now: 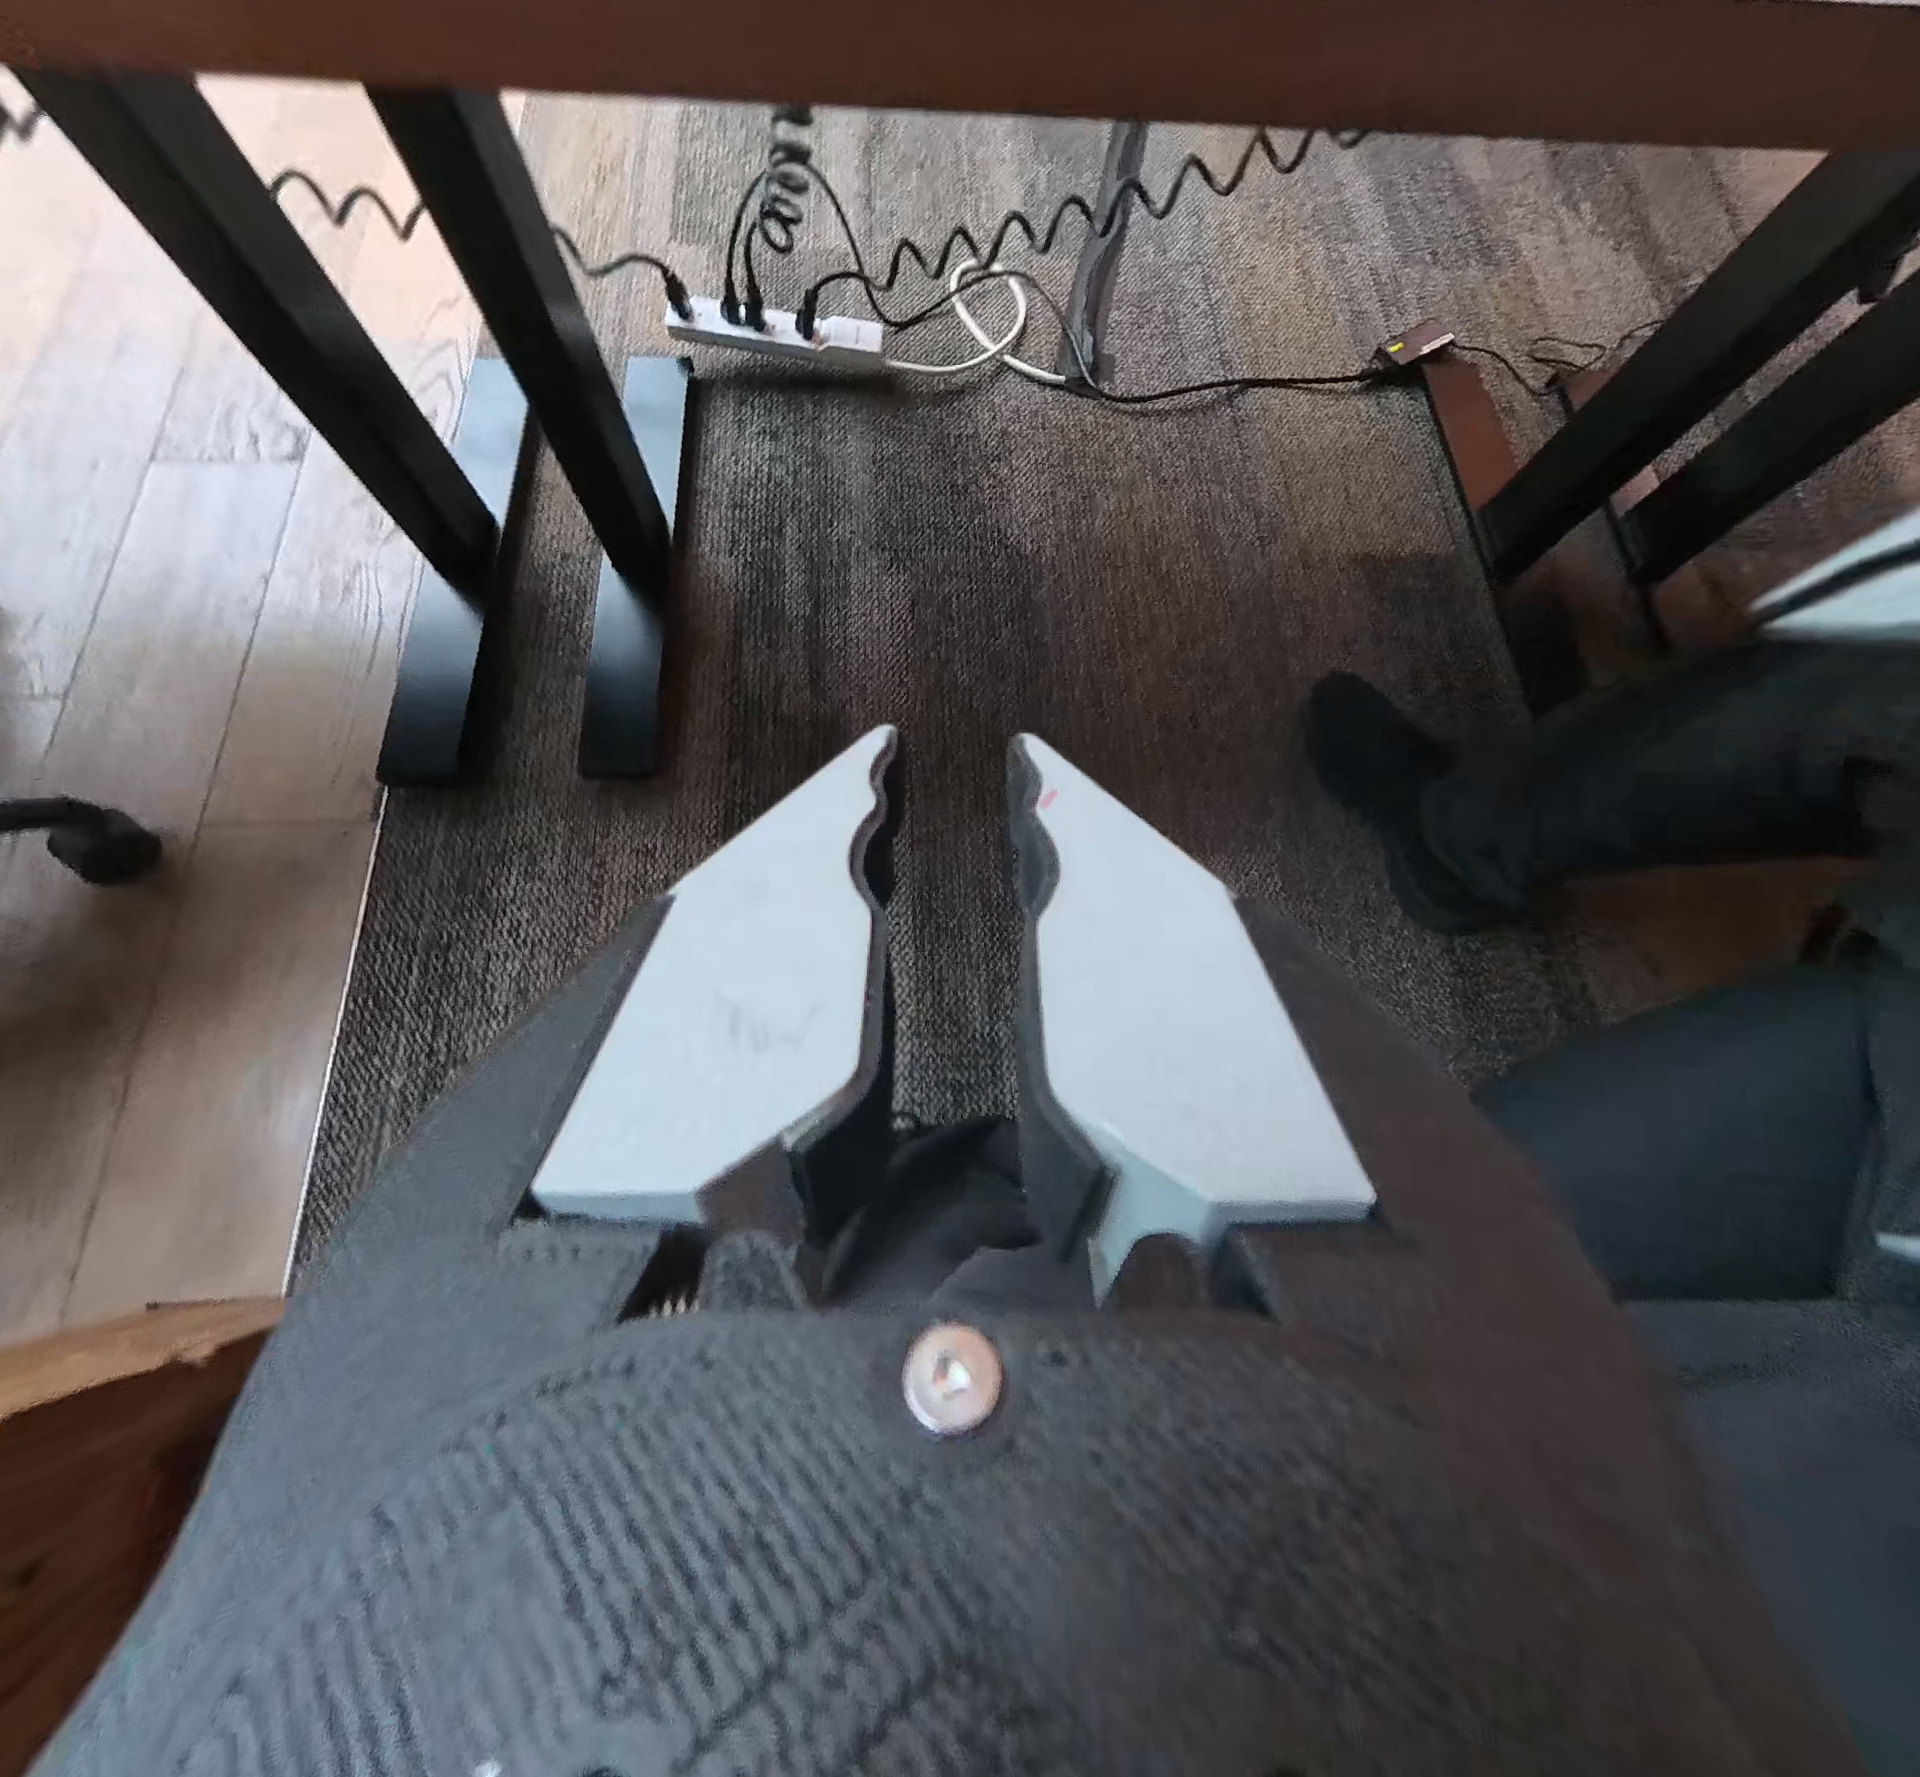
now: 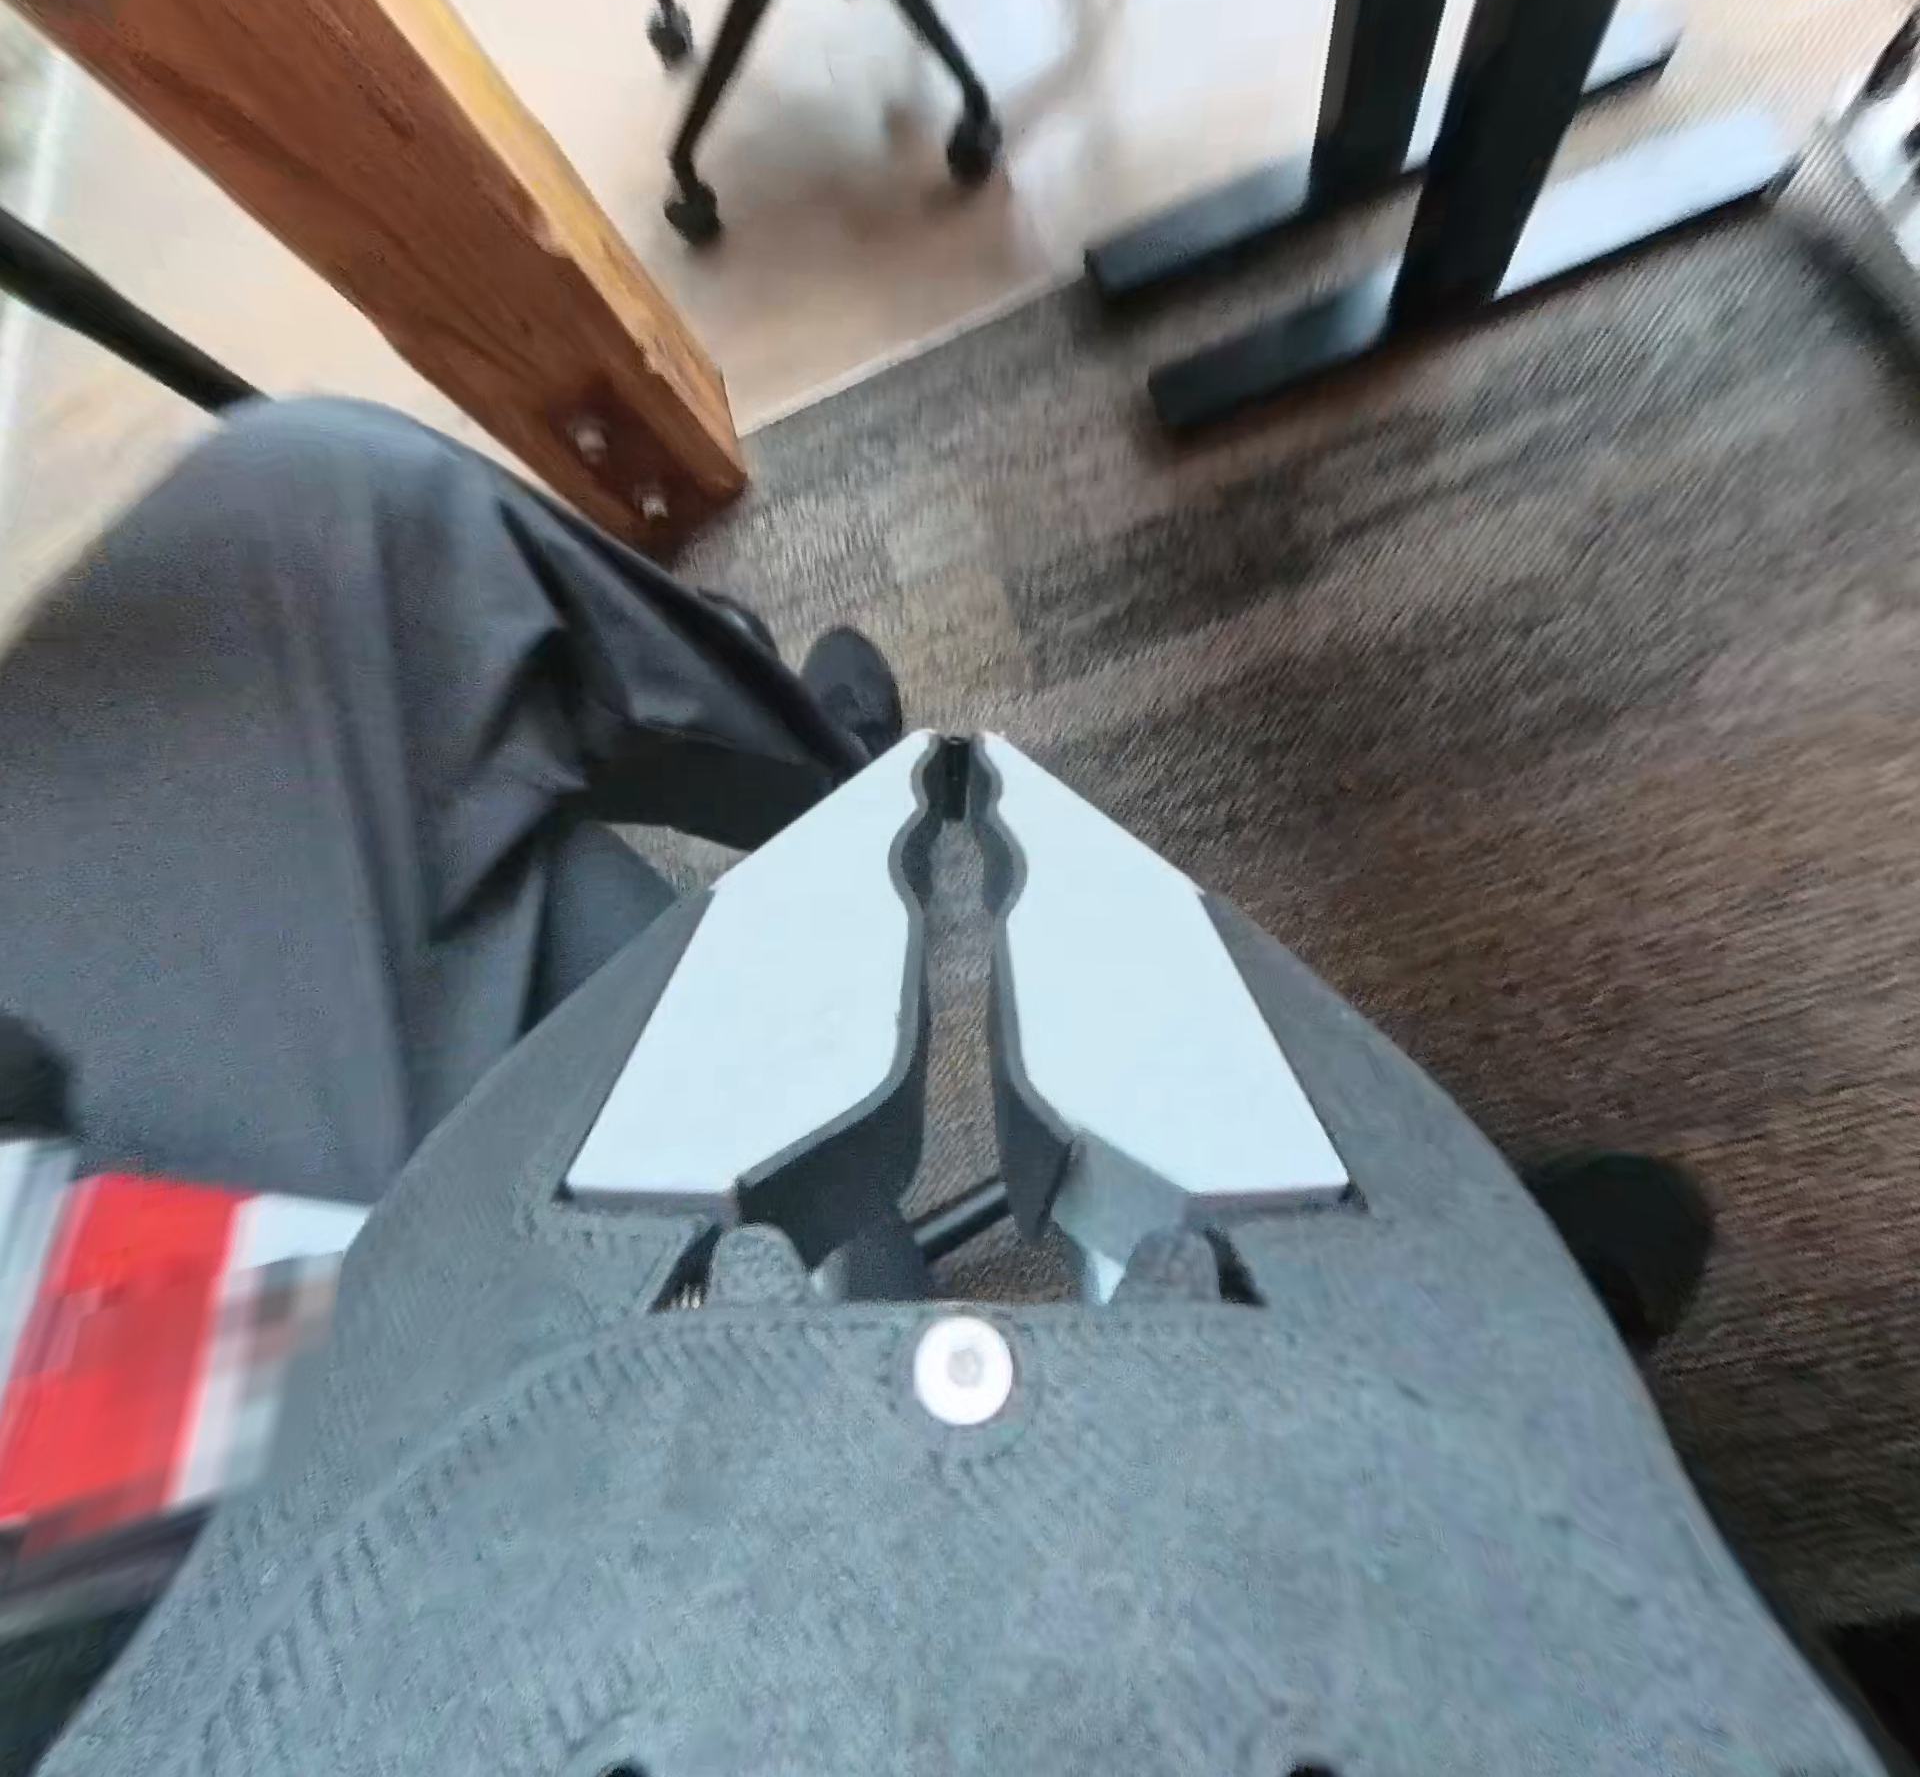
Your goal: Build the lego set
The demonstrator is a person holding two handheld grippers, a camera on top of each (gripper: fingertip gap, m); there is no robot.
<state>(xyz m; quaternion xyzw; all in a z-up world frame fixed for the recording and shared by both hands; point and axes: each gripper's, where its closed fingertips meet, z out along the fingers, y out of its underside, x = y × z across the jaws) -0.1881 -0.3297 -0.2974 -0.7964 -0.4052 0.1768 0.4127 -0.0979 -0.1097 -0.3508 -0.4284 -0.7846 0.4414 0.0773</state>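
No lego visible; left gripper point(image 1: 954, 766) fingers narrowly apart, empty, right gripper point(image 2: 951, 740) fingers seemingly pinching something small and dark, both over carpet point(image 1: 1039, 532), build apparently unstarted.

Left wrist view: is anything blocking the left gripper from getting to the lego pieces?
No lego shows in either view, so that cannot be judged. The left gripper is open and empty, held below the table edge, pointing at the carpet. The right gripper is shut and aimed at the floor too.
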